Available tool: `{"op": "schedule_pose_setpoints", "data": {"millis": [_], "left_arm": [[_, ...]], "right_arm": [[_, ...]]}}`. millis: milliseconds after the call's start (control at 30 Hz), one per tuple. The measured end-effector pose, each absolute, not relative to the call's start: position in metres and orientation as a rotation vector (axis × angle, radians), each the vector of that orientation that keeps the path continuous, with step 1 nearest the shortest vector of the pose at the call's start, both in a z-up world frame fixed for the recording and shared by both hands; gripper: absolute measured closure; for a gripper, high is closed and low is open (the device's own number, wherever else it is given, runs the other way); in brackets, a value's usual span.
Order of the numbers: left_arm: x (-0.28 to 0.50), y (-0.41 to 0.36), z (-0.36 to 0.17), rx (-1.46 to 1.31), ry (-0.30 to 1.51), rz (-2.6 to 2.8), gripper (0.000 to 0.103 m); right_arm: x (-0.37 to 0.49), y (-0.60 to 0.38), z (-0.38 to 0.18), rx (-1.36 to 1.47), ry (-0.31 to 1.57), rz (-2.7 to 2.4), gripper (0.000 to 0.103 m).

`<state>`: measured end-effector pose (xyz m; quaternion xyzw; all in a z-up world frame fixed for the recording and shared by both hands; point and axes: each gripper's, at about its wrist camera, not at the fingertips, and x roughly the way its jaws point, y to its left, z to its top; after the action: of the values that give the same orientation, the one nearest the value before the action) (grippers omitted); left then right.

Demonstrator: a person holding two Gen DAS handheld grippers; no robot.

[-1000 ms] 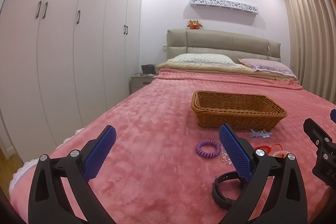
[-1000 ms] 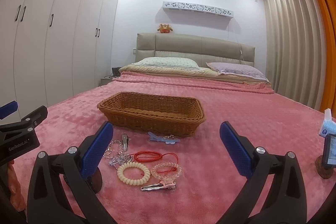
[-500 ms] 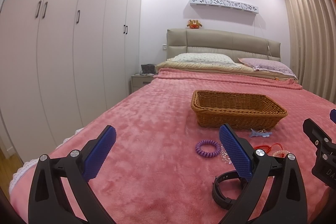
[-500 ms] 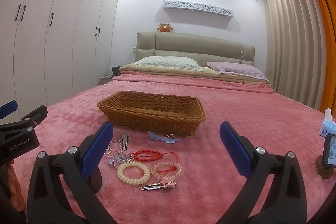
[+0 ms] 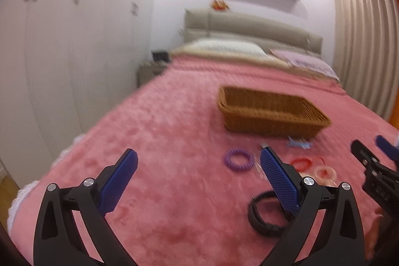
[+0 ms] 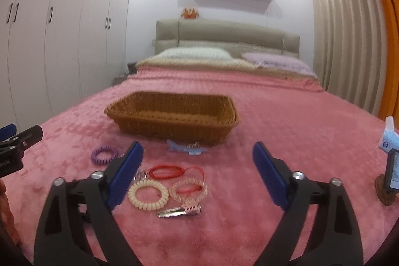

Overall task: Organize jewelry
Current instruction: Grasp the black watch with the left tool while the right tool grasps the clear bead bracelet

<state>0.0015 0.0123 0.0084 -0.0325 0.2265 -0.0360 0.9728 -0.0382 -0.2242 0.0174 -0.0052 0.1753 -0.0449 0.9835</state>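
On the pink blanket (image 6: 286, 121) of the bed, a woven basket (image 6: 172, 127) sits toward the middle, nothing visible inside it from either view. Jewellery lies in a loose cluster on the blanket in front of the basket: a blue hair clip (image 6: 185, 148) just beside the basket's near wall; a purple coil hair tie (image 6: 104, 155) off to the left, apart from the rest; a red cord bracelet (image 6: 168, 171); a cream coil bracelet (image 6: 148, 194) touching or nearly touching a clear beaded bracelet (image 6: 188, 190); a silver clip (image 6: 178, 211) nearest to me. A black band (image 5: 264, 215) lies on the blanket by my left tool, partly hidden behind its right finger. My right gripper (image 6: 197, 176) hangs above the cluster, jaws spread wide though they have just been narrowing, with nothing pinched; the bracelets lie on the blanket below, between the fingers in the view. My left gripper (image 5: 199, 181) stands with jaws spread over bare blanket, holding nothing; its view is blurred. At the far right edge, a phone on a wooden stand (image 6: 389, 181) and a tissue pack (image 6: 388, 135).
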Motion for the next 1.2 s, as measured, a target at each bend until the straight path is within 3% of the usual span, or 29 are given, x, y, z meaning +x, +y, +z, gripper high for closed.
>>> {"op": "schedule_pose_setpoints", "data": {"millis": [100,267,300,367,500,700,867,1000,1200], "left_arm": [[0.012,0.016,0.005,-0.115,0.563,-0.194,0.011],[0.031,0.020,-0.011,-0.201,0.731,-0.337,0.027],[0.034,0.020,-0.016,-0.214,0.758,-0.353,0.031],[0.037,0.016,-0.024,-0.213,0.796,-0.374,0.049],[0.038,0.000,-0.036,-0.183,0.844,-0.390,0.050],[0.038,-0.012,-0.040,-0.147,0.879,-0.410,0.051],[0.041,-0.015,-0.046,-0.134,0.904,-0.398,0.051],[0.043,-0.017,-0.049,-0.131,0.906,-0.387,0.051],[0.042,-0.022,-0.049,-0.090,0.903,-0.352,0.066]], "right_arm": [[-0.028,-0.241,0.019,0.034,0.444,-0.064,0.029],[-0.009,-0.271,0.014,0.093,0.581,-0.034,0.047],[-0.008,-0.275,0.013,0.108,0.592,-0.025,0.049],[-0.004,-0.284,0.008,0.140,0.634,-0.010,0.057],[0.004,-0.285,-0.003,0.153,0.695,0.012,0.065],[0.025,-0.277,-0.023,0.159,0.792,0.039,0.067],[0.037,-0.271,-0.034,0.141,0.832,0.048,0.082],[0.039,-0.266,-0.037,0.124,0.843,0.053,0.082],[0.042,-0.259,-0.044,0.093,0.881,0.093,0.089]]}}
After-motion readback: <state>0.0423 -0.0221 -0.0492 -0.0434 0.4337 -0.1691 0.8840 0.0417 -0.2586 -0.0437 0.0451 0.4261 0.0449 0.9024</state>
